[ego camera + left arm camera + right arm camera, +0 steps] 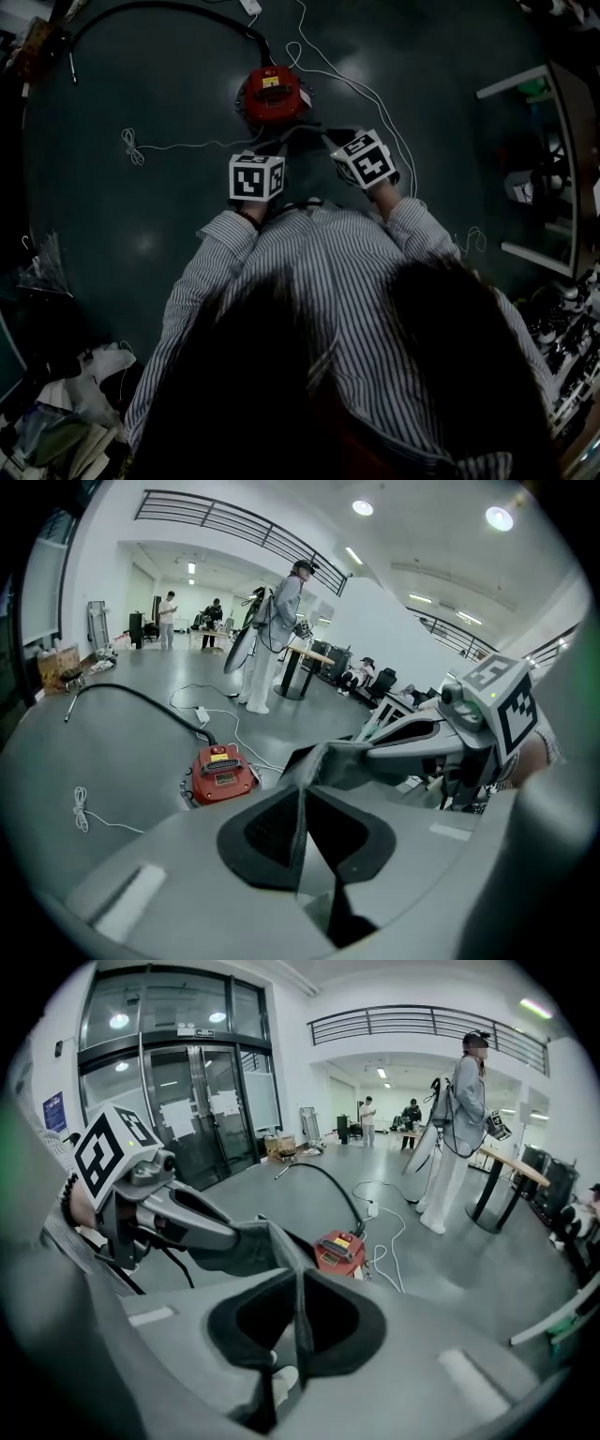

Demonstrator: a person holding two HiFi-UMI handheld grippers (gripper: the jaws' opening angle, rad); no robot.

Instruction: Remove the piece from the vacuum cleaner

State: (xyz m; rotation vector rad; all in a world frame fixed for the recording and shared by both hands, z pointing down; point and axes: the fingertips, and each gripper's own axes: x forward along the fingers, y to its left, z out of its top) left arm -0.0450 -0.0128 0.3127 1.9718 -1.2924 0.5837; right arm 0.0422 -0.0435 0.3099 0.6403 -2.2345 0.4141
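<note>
A red vacuum cleaner [273,96] sits on the dark floor just beyond both grippers; it also shows in the left gripper view [222,772] and the right gripper view [339,1249]. A grey cloth piece [342,761] is stretched between the two grippers, held above the floor. My left gripper [300,832] is shut on one thin edge of it, and my right gripper [300,1312] is shut on the other edge [248,1241]. From the head view the left gripper [277,147] and right gripper [328,141] point at each other, with the cloth dim between them.
A black hose [159,9] curves from the vacuum to the far left. A white cord [178,145] lies on the floor left of the vacuum, and another [375,98] to its right. A shelf unit [544,169] stands at the right, clutter [56,422] at lower left. A person [459,1110] stands further off.
</note>
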